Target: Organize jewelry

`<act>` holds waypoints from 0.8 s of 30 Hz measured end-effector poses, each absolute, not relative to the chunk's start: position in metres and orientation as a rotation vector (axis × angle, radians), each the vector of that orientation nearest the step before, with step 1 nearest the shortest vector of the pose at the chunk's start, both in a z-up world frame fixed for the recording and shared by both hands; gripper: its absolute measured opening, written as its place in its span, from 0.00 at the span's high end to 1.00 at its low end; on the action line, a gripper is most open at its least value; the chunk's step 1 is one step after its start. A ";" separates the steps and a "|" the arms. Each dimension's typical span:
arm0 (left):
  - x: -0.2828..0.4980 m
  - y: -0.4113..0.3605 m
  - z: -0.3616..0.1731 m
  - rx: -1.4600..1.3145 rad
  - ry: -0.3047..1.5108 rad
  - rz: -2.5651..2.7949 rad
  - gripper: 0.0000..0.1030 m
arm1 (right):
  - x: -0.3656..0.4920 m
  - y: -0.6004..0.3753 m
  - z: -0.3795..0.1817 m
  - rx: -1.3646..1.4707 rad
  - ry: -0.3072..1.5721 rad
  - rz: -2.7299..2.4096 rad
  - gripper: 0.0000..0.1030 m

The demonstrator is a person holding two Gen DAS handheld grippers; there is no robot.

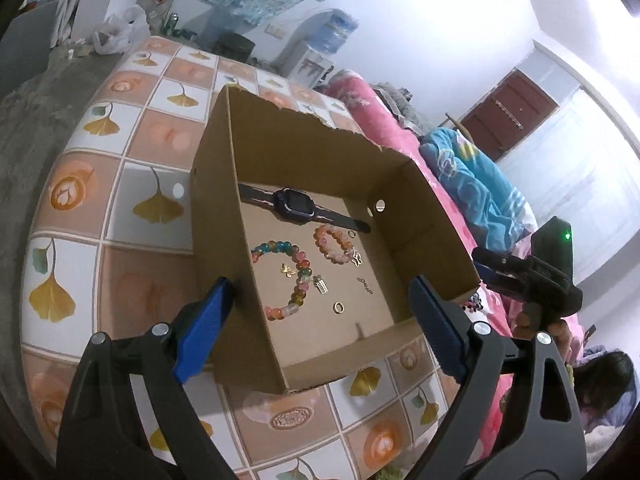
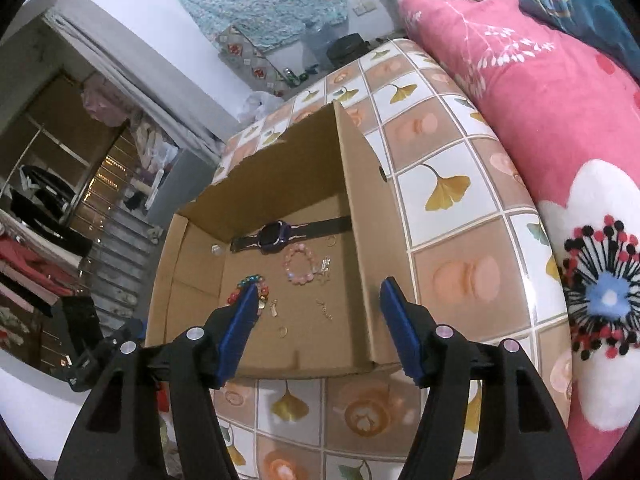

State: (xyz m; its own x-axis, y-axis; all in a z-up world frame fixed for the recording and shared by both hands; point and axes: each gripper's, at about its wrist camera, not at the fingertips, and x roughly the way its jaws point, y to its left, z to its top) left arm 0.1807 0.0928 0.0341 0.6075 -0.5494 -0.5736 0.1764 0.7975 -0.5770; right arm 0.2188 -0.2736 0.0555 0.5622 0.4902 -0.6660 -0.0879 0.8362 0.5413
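Both grippers, left gripper and right gripper, hang spread and empty over a cardboard box holding a watch, bead bracelets and rings, on a tiled table beside a pink quilt.

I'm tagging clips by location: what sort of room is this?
Probably a lived-in bedroom: a pink floral quilt lies beside the ginkgo-patterned tiled table, a blue water-cooler bottle stands behind, and an open wardrobe of clothes is nearby.
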 end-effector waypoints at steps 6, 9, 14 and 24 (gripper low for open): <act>0.186 0.101 0.022 -0.549 0.861 -0.391 0.16 | 0.223 -0.277 0.050 0.454 0.946 0.333 0.40; 0.192 0.096 0.011 -0.576 0.917 -0.413 0.16 | 0.229 -0.273 0.040 0.464 1.000 0.359 0.38; 0.187 0.090 0.012 -0.552 0.918 -0.363 0.16 | 0.223 -0.252 0.047 0.354 1.014 0.321 0.33; 0.160 0.086 0.017 -0.497 0.923 -0.322 0.16 | 0.192 -0.250 0.042 0.338 1.015 0.353 0.33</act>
State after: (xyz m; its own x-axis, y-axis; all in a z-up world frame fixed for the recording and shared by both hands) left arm 0.1599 0.0861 0.0166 0.5685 -0.4686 -0.6762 0.0541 0.8415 -0.5376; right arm 0.1917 -0.2496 0.0424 0.4812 0.4368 -0.7600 -0.1285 0.8928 0.4318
